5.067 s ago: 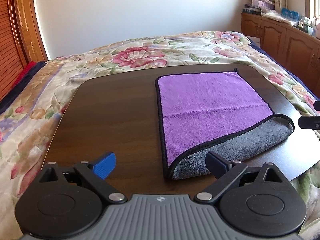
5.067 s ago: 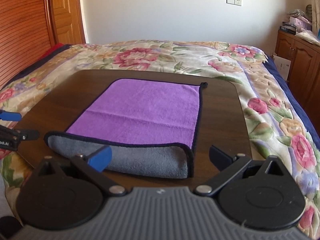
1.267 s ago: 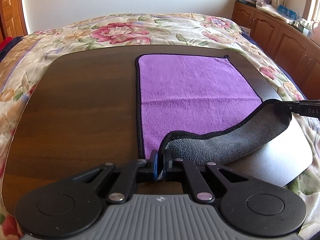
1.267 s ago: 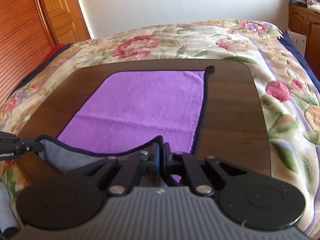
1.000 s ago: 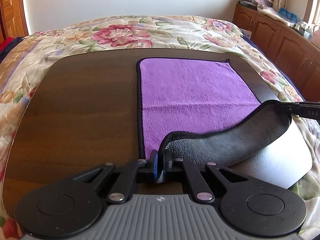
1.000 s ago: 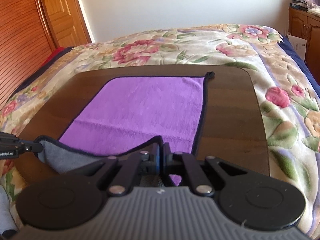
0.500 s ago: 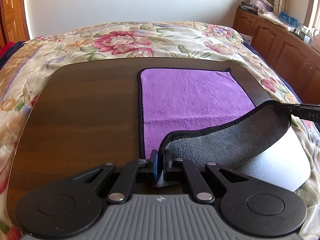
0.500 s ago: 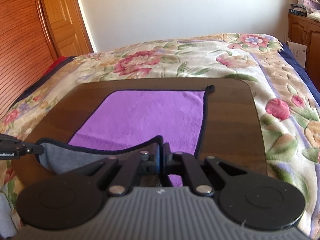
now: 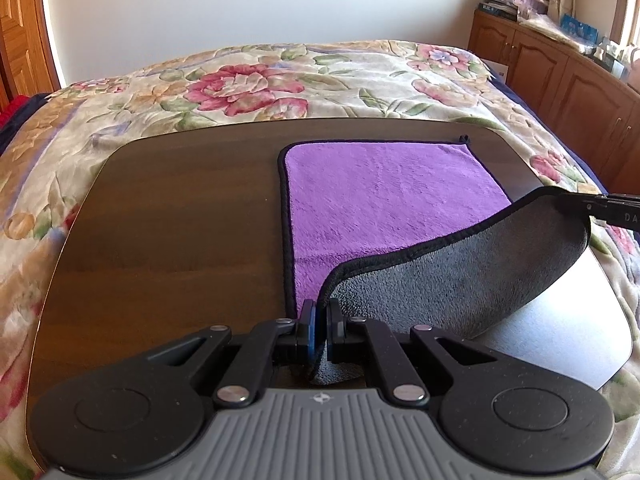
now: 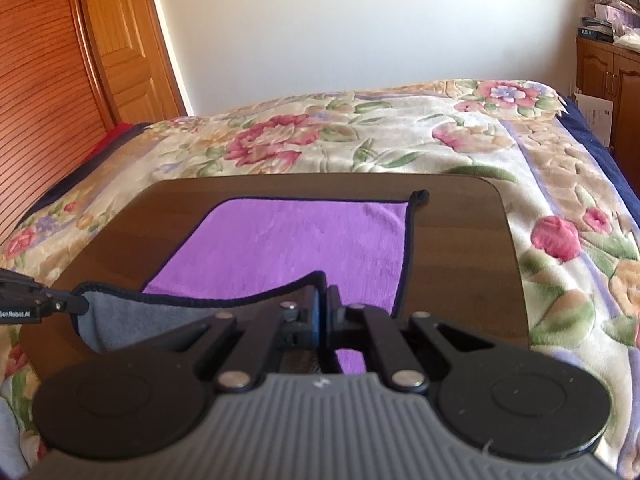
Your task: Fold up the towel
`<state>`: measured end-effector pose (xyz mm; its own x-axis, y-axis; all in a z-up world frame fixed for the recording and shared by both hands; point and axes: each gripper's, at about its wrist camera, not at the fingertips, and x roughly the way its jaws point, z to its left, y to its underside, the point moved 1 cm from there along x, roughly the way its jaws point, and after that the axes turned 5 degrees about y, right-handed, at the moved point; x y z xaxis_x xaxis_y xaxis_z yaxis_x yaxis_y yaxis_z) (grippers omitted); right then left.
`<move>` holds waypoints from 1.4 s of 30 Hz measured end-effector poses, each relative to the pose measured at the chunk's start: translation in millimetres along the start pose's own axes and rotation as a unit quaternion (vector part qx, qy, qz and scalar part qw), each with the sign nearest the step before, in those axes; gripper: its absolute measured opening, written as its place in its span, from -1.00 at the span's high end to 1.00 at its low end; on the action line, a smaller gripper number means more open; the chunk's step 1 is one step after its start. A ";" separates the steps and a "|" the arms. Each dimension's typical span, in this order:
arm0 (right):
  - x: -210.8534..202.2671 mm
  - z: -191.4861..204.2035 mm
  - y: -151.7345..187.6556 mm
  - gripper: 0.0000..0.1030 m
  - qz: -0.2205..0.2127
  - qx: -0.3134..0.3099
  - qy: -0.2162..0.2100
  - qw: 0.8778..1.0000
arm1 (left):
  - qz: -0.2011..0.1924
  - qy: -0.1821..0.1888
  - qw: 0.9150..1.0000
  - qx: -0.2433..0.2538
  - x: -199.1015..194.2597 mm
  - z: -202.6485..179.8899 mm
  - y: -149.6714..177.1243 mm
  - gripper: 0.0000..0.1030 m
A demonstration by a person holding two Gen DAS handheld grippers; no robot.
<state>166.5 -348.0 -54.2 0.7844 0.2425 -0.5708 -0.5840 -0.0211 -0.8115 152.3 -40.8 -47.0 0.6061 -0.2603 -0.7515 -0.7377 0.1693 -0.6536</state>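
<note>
Since earlier: you are lifting the towel's [image 9: 384,208] near edge higher, so more grey underside is showing and less purple.
Left hand-held gripper [image 9: 319,330]: you are clenching it on the near left corner, raised off the worktop [image 9: 172,232].
Right hand-held gripper [image 10: 324,322]: you are pinching the near right corner with it.
Towel: its far half is lying flat on the worktop, purple side up; its near edge is hanging in a sagging arc between your two grippers.
Worktop: it is sitting on a floral bed [image 9: 248,84].

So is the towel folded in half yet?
Not yet. The towel lies mostly spread; its grey near edge is lifted by both tongs.
</note>
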 end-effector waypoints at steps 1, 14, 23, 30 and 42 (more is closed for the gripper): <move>0.6 0.0 -0.9 0.93 -0.002 0.000 0.001 1.000 | 0.000 -0.002 1.000 0.000 0.5 0.3 -1.6 0.88; 16.6 -2.0 -11.2 0.93 -0.014 -0.007 0.003 1.000 | -0.001 -0.012 1.000 0.002 17.4 5.7 -32.6 0.88; 24.8 -3.7 -14.9 0.93 -0.014 -0.016 0.007 1.000 | -0.001 -0.019 1.000 0.013 29.5 5.2 -46.3 0.88; 27.6 -7.7 -19.2 0.93 -0.020 -0.017 0.010 1.000 | -0.004 -0.015 1.000 0.020 34.1 1.1 -55.4 0.88; 35.7 -13.7 -24.5 0.93 -0.026 -0.016 0.015 0.999 | -0.009 -0.020 0.999 0.027 44.2 1.0 -70.2 0.88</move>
<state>211.7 -352.1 -56.3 0.8194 0.2155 -0.5312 -0.5361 -0.0404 -0.8432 231.2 -63.2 -34.5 0.6307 -0.2256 -0.7426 -0.7109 0.2160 -0.6693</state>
